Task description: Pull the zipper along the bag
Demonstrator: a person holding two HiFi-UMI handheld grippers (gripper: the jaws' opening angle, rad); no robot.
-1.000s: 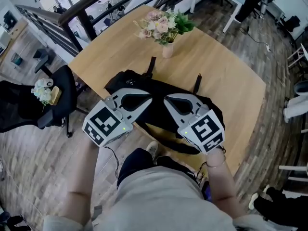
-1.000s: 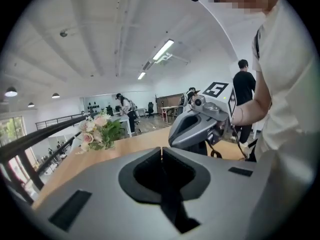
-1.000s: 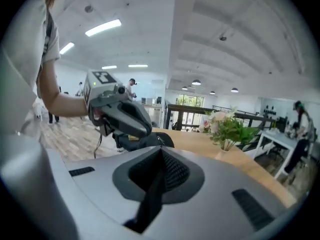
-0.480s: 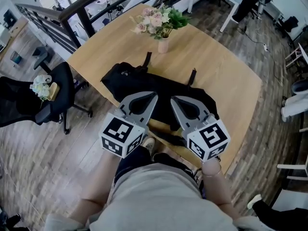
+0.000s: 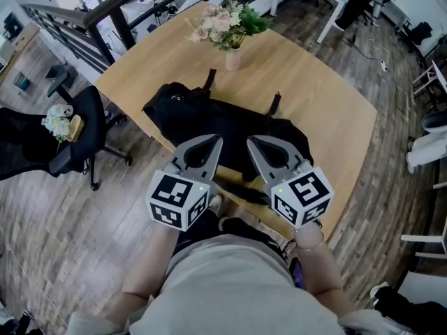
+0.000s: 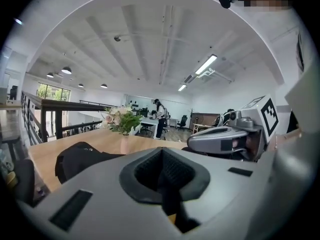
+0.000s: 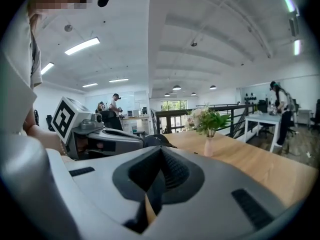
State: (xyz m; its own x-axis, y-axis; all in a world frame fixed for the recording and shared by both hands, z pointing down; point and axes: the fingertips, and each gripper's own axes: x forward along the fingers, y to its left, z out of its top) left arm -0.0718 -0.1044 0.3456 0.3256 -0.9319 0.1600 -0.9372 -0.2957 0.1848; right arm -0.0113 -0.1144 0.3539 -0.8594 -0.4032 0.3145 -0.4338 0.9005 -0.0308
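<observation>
A black bag (image 5: 223,124) lies across the near side of the wooden table (image 5: 321,103); its zipper cannot be made out. My left gripper (image 5: 212,141) and right gripper (image 5: 252,143) hang side by side above the bag's near edge, tips pointing away from the person. Both are shut with nothing between the jaws. In the left gripper view the shut jaws (image 6: 161,155) fill the lower frame, the bag (image 6: 80,158) shows at left and the right gripper (image 6: 222,141) at right. In the right gripper view the left gripper (image 7: 107,141) is beside the jaws (image 7: 161,153).
A pale vase of flowers (image 5: 229,33) stands on the table behind the bag. A black strap (image 5: 241,192) hangs off the table's near edge. An office chair (image 5: 77,135) stands at left, near a dark railing (image 5: 112,9). Other people work at desks far off.
Both grippers have drawn back from over the bag toward the person's body and come closer together. The left one has rolled. Both stayed shut.
</observation>
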